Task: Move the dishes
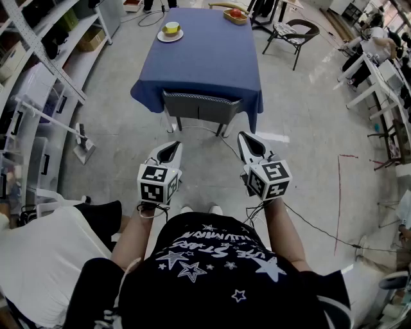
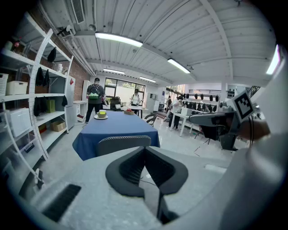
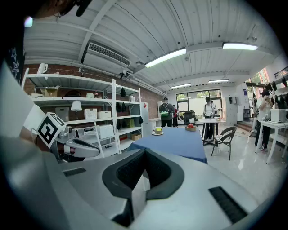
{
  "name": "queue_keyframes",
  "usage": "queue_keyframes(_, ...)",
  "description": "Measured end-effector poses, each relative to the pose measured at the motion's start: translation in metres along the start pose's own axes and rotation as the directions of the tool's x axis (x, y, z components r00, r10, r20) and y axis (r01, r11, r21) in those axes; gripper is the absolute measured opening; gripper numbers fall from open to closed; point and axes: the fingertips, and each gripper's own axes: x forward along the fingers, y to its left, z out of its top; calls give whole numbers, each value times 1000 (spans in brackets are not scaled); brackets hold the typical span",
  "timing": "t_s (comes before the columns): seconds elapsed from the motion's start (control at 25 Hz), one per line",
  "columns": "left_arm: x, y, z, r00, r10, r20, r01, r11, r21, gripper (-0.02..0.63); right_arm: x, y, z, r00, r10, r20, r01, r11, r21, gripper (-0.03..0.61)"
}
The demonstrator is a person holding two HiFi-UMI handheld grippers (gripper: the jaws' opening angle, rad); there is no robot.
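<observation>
A long table under a blue cloth [image 1: 205,54] stands ahead of me. At its far end a yellow cup sits on a white saucer [image 1: 170,30], and a wooden bowl holding a red fruit [image 1: 236,14] lies to its right. The cup and saucer [image 2: 101,115] also show in the left gripper view, and the bowl [image 3: 191,127] in the right gripper view. My left gripper [image 1: 171,149] and right gripper [image 1: 248,140] hang side by side over the floor, well short of the table. Both are shut with nothing between the jaws.
A grey chair [image 1: 200,106] is tucked in at the table's near end. Metal shelving [image 1: 38,77] lines the left side. A dark chair [image 1: 292,35] and white tables [image 1: 379,71] stand at the right. People stand beyond the table [image 2: 94,101]. A cable [image 1: 321,231] crosses the floor.
</observation>
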Motion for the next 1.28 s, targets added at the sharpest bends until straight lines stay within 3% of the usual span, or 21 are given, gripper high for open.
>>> queue_keyframes(0.36,-3,5,-7,1000,-4,-1,4,1000,-18,20,5,0,-9,1000,-7,-21,7,1000,8,2)
queue_keyframes(0.68,-18,41,-11,1000,8,18,-8,1000,-18,21,31,16,2,999,-29,24,29,999,28,6)
queue_keyframes(0.72,-20,47,-11,1000,14,21,-14,1000,-14,21,34,18,2,999,-23,29,22,999,35,22)
queue_keyframes(0.8,-22,57,-10,999,28,27,-28,999,-20,21,43,20,3,1000,-4,27,3,999,48,139)
queue_keyframes(0.96,-23,81,-13,998,63,32,-61,997,-55,21,70,22,1,1000,5,2,-5,999,39,266)
queue_keyframes(1.28,6,146,-8,991,133,2,-132,987,-89,21,172,-15,1,999,8,-31,-6,997,75,325)
